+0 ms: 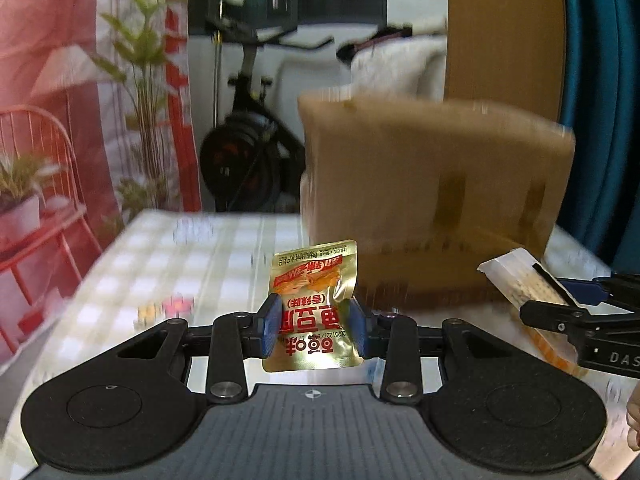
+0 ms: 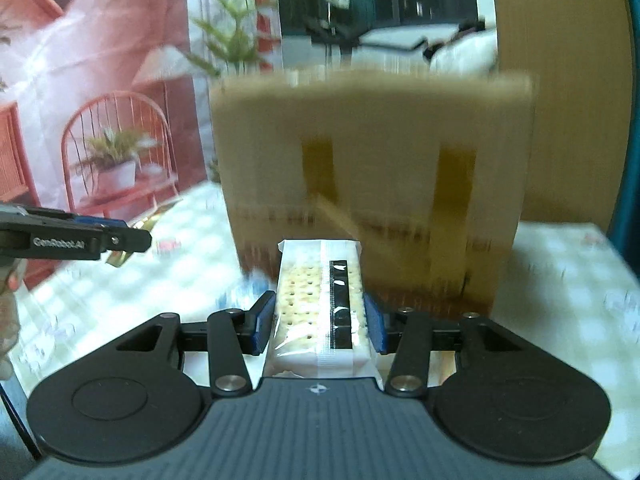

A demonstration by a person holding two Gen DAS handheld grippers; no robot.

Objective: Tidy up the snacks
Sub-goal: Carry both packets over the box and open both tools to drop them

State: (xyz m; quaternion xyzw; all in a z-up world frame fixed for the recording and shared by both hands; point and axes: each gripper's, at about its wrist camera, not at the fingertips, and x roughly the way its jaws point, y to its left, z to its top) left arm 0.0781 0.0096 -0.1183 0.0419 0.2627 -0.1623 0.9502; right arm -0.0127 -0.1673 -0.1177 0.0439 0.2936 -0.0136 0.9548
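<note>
Snacks are aloft over a checked tablecloth (image 1: pixel 168 248): a gold foil snack pouch (image 1: pixel 314 304) sits pinched between the blue pads of the left gripper (image 1: pixel 314 330), its jaws closed to the pouch's width, printed label upside down to the camera. The right gripper (image 2: pixel 320 322) is clamped the same way on a clear-wrapped cracker pack (image 2: pixel 320 300), pads pressing both long sides. A tall cardboard box (image 2: pixel 372 184), blurred by motion, stands straight ahead of both tools, its near wall filling most of the right wrist view and its top rim above the held cracker pack. From the left wrist view the box lies ahead and to the right, with open tablecloth to its left running out to the far table edge. The two grippers are side by side and apart, each showing at the margin of the other's view. An exercise bike (image 1: pixel 244 136) stands beyond the table.
</note>
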